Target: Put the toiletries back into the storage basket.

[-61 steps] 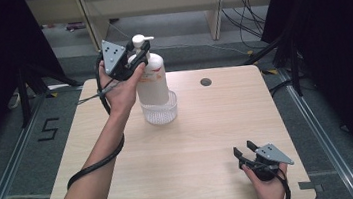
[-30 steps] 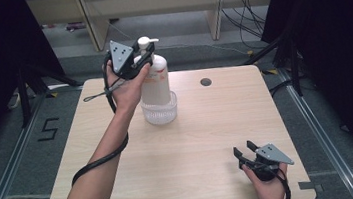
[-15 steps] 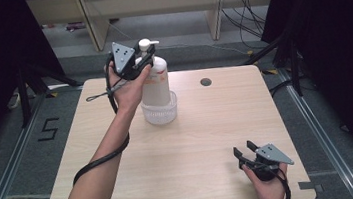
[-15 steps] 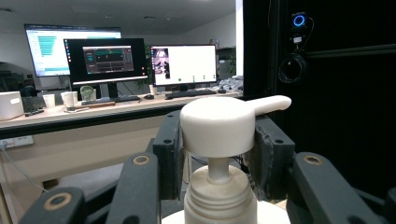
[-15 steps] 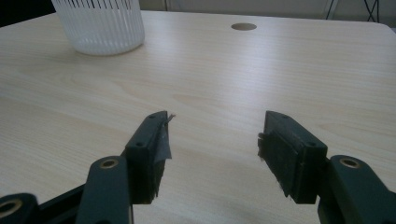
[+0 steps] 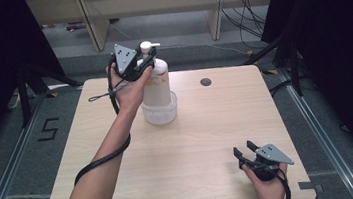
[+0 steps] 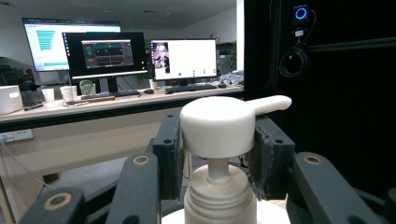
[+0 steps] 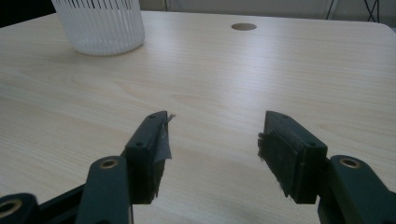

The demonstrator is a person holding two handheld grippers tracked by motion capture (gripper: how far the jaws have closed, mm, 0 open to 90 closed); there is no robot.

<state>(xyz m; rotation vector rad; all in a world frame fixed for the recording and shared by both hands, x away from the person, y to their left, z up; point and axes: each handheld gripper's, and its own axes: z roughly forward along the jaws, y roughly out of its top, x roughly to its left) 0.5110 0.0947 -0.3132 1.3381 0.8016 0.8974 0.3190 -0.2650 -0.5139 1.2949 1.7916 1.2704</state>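
1. The left gripper (image 6: 144,63) has its jaws about half open, clamped on either side of the white pump head (image 7: 219,125) of the pump bottle (image 6: 156,84).
2. The pump bottle stands upright with its base inside the clear ribbed cup (image 6: 160,112), which sits on the tabletop (image 6: 203,126) toward the far side, left of the small round hole (image 6: 205,82).
3. Compared with two seconds ago, the left gripper has climbed: then it gripped around the bottle's shoulder, below the pump; now its jaws are up at the pump head, above the cup.
4. Over the last half second the left hand (image 6: 131,92) barely shifts, and the bottle keeps its place in the cup.
5. The right gripper (image 6: 245,153) rests at the near right corner of the tabletop, well away from the cup, its jaws standing wide apart with nothing between them, unchanged from the earlier frames.
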